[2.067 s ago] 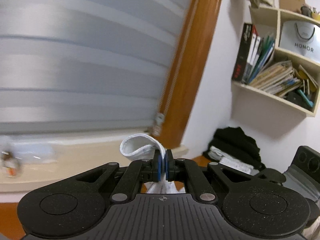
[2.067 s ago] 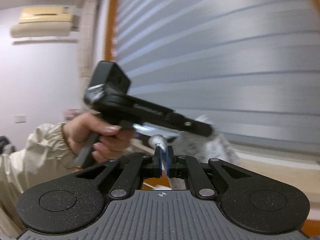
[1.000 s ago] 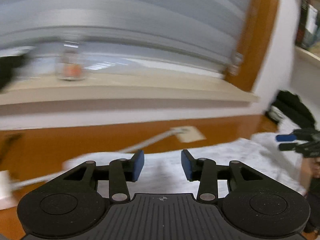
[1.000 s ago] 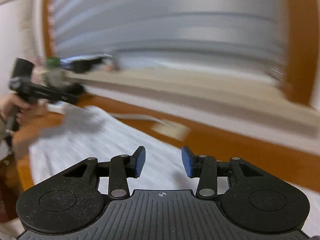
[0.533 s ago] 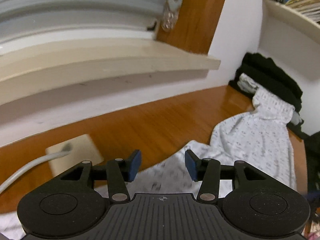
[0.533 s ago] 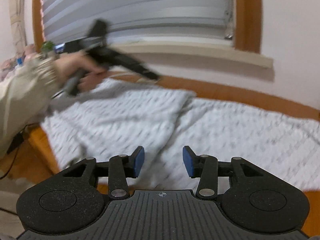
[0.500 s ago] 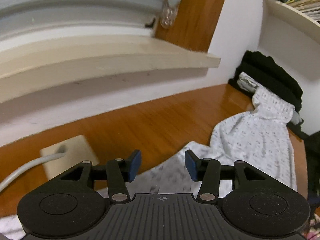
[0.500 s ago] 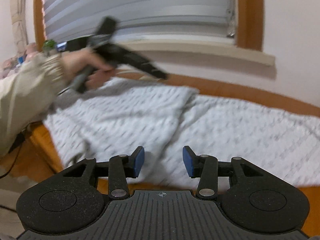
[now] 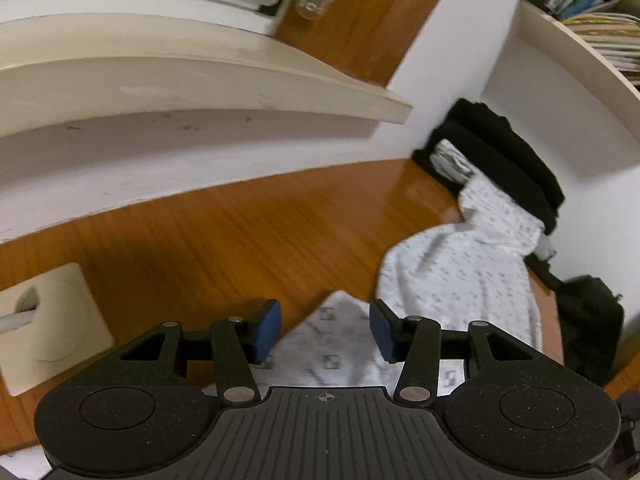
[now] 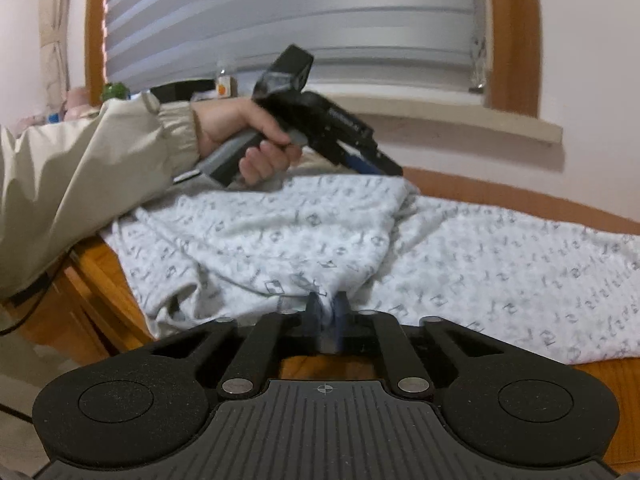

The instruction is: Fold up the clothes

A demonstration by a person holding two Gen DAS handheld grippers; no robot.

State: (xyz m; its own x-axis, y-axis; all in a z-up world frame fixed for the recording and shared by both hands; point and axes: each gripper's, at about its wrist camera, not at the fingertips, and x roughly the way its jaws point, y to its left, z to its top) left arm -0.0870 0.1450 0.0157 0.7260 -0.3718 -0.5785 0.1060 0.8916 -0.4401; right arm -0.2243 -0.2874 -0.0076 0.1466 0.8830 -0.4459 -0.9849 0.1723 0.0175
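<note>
The left gripper (image 9: 325,334) hangs with its 2 blue-padded fingers (image 9: 267,330) spread wide above a corner of the white patterned garment (image 9: 460,272), which lies across the wooden counter (image 9: 224,232). The garment's far end reaches a pile of black clothes (image 9: 504,160) against the wall. A beige pad (image 9: 52,324) lies on the counter at left, under the pale window sill (image 9: 192,80).

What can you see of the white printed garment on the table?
The garment is soft white fabric with a small grey repeating print. It lies spread and rumpled across the wooden table, one layer folded over at its middle. Its far end rests against a pile of black clothes. The right tongs are shut on its near edge; the left tongs hover open over a corner.
</note>
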